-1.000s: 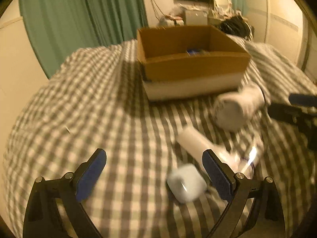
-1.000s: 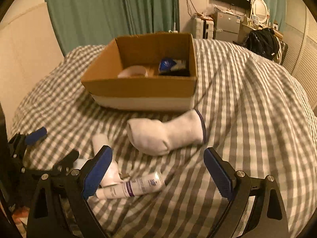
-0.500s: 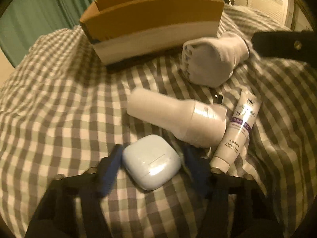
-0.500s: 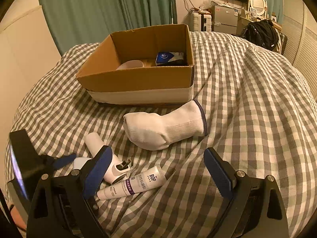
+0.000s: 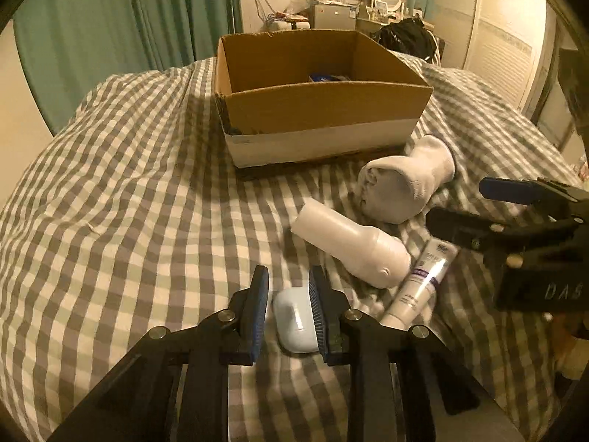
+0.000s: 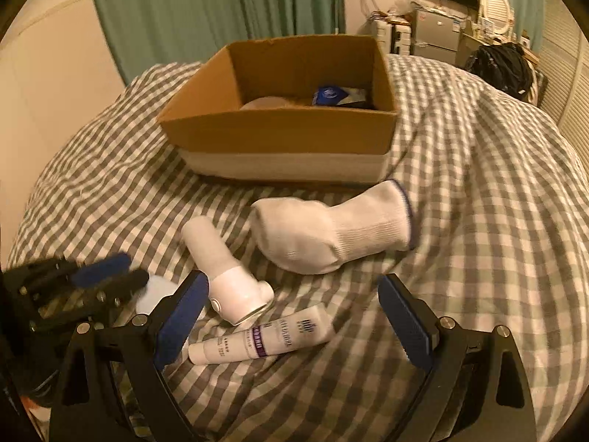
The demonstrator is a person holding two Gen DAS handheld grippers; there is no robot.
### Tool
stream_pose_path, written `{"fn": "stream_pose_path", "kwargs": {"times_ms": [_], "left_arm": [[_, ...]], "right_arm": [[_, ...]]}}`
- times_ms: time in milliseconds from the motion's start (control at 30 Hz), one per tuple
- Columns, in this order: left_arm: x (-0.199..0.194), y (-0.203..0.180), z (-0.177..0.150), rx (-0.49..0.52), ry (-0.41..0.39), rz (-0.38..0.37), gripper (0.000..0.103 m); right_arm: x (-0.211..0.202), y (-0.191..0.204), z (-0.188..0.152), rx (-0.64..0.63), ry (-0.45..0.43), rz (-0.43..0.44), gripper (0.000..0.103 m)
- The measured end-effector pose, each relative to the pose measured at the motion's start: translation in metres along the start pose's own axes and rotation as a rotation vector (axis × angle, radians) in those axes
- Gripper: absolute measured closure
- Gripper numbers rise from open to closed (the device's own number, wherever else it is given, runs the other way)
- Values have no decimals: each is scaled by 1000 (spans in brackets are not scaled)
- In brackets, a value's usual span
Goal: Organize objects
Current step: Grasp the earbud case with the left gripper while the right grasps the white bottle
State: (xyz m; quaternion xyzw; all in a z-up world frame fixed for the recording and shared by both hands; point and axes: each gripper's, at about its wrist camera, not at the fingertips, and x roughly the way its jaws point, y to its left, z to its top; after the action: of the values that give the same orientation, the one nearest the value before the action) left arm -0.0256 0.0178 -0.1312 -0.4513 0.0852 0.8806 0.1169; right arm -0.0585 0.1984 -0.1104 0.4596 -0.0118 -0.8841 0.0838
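Note:
My left gripper (image 5: 289, 305) is shut on a pale blue earbud case (image 5: 294, 315) on the checked bedspread. The case also shows partly in the right wrist view (image 6: 156, 293), behind my left gripper (image 6: 106, 272). A white bottle (image 5: 353, 245) (image 6: 224, 274), a white tube (image 5: 419, 283) (image 6: 261, 337) and a rolled white sock (image 5: 401, 189) (image 6: 331, 230) lie just right of it. My right gripper (image 6: 294, 326) is open above the tube and empty. It shows at the right of the left wrist view (image 5: 515, 206).
An open cardboard box (image 5: 324, 110) (image 6: 279, 132) stands on the bed beyond the objects, holding a blue packet (image 6: 337, 94) and a pale round item (image 6: 265, 103). Green curtains (image 6: 221, 11) and cluttered furniture (image 6: 441, 33) lie behind the bed.
My left gripper came down around the earbud case and its jaws closed on it. The right gripper moved slightly forward toward the tube, still open.

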Motion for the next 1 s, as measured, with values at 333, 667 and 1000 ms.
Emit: {"fn": "stream_pose_path", "kwargs": {"times_ms": [333, 667, 1000], "left_arm": [[39, 12, -3, -39, 96, -51, 48], [48, 1, -7, 16, 126, -66, 26], [61, -10, -3, 53, 148, -68, 24]], "right_arm": [[26, 12, 0, -30, 75, 38, 9], [83, 30, 0, -70, 238, 113, 36], [40, 20, -9, -19, 104, 78, 44]]}}
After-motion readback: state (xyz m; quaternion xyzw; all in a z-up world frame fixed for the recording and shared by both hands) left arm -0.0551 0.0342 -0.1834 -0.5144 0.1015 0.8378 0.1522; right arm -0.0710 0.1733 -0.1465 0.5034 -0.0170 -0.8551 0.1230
